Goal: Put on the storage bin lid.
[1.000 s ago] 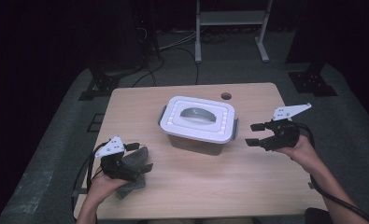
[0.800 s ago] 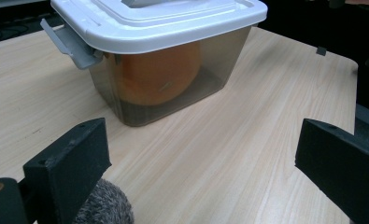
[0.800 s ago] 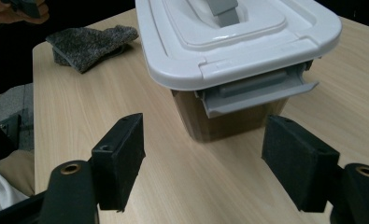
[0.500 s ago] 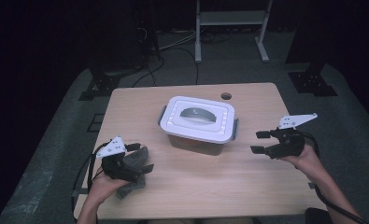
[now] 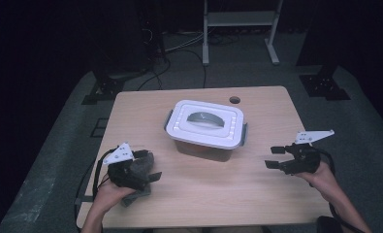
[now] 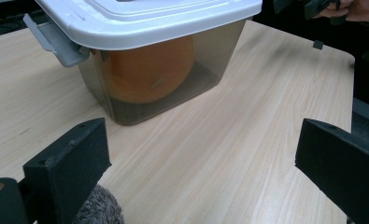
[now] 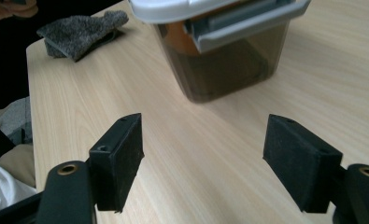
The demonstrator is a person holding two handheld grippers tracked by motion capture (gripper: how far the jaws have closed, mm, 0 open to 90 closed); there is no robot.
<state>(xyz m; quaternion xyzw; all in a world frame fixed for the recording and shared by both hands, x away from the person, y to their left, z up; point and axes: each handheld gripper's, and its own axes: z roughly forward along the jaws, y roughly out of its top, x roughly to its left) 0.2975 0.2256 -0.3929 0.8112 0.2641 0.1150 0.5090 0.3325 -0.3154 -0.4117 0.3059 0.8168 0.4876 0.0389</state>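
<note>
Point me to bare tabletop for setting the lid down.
Widest bare patch: near edge of the table, between the grey cloth and the right gripper. Also bare: the strip left of the box. Crowded: near-left corner, where the left gripper sits over the cloth.

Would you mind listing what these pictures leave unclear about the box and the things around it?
- Orange thing, left gripper view: seen through the box's tinted wall, its top hidden under the white lid; what it is stays unclear.
- Grey cloth, high view: partly covered by the left gripper; shape unclear.
- Grey latch, right gripper view: cut off by the top edge.
</note>
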